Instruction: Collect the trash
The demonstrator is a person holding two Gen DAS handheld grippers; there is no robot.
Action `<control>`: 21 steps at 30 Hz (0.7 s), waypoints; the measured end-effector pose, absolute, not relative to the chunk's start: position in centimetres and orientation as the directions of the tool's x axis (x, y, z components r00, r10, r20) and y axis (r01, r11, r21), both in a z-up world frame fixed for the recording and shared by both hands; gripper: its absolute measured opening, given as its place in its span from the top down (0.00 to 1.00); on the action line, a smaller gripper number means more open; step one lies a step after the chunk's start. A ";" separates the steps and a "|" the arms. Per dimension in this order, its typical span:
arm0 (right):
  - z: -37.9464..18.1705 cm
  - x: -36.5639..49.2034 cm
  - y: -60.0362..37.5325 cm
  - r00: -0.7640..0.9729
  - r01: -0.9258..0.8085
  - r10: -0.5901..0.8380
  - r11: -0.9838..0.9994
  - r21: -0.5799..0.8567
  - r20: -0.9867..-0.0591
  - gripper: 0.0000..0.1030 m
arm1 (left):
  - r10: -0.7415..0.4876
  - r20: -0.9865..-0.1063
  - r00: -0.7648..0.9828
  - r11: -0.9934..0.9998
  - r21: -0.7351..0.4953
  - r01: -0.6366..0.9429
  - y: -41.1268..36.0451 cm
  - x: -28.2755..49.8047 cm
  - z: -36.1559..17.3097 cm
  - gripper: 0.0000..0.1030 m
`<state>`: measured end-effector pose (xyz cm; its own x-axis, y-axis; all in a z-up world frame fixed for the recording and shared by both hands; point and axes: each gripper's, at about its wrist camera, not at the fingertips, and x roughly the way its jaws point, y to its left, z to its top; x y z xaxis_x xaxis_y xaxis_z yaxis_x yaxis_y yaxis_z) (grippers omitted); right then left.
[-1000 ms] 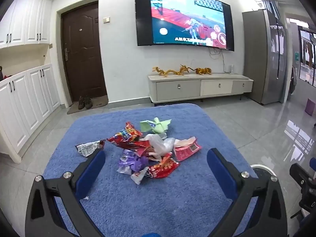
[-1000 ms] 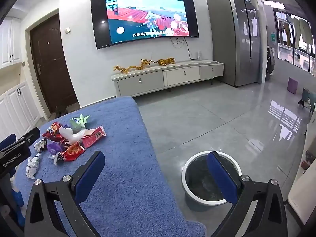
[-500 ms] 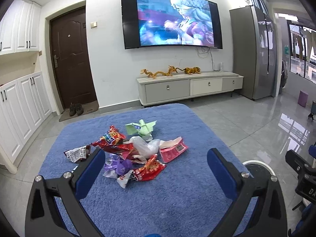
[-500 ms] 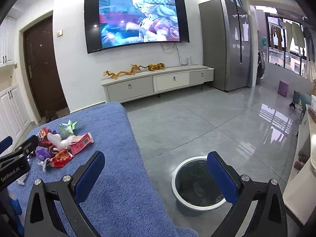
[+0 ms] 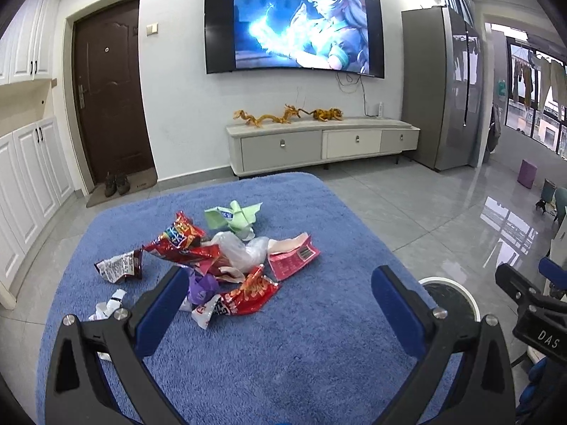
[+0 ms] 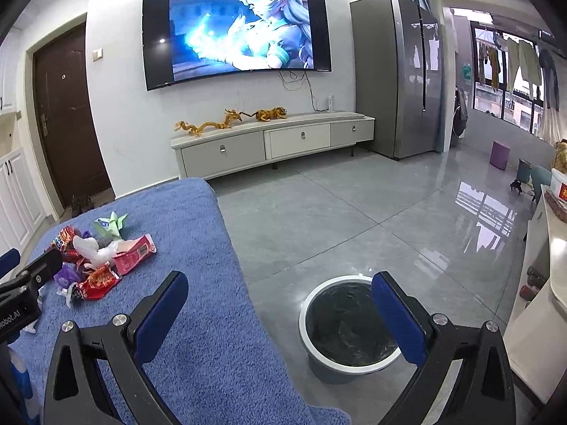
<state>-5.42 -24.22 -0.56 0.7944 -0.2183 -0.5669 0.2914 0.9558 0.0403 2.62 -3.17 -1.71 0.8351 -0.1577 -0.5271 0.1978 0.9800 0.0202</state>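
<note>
Both tongs, left (image 5: 280,304) and right (image 6: 280,310), have lifted slightly, jaws apart and empty, and a grab into the tangled heap of crinkled snack wrappers (image 5: 216,258) on the blue-towelled table (image 5: 301,354) risks dragging loose pieces off before reaching the white-rimmed grey bin (image 6: 349,326).

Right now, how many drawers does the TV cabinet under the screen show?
3, side by side along the TV cabinet: left drawer, middle drawer, right drawer, each with one small handle.

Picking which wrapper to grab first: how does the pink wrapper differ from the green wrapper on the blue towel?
The pink wrapper lies mostly flat at the pile's right edge, barcode up; the green wrapper is crumpled and bunched at the far edge. Pink sits nearer the left gripper than green. Both rest on the blue towel, untouched, and both grippers are open.
</note>
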 end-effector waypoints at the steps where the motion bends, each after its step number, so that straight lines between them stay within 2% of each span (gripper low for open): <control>1: -0.6 -5.4 -24.1 0.794 0.291 -0.220 0.956 0.037 -0.567 0.00 | -0.163 -0.529 0.833 0.980 0.011 0.199 -3.0 2.6 -1.8 0.00; 8: -0.3 -5.4 -23.9 0.793 0.301 -0.239 0.953 0.019 -0.560 0.00 | -0.177 -0.539 0.824 0.979 -0.007 0.205 -2.6 2.5 -1.9 0.00; 21: -0.7 -5.3 -24.2 0.794 0.292 -0.193 0.953 0.083 -0.576 0.00 | -0.191 -0.563 0.804 0.973 -0.002 0.230 -2.7 2.4 -2.2 0.00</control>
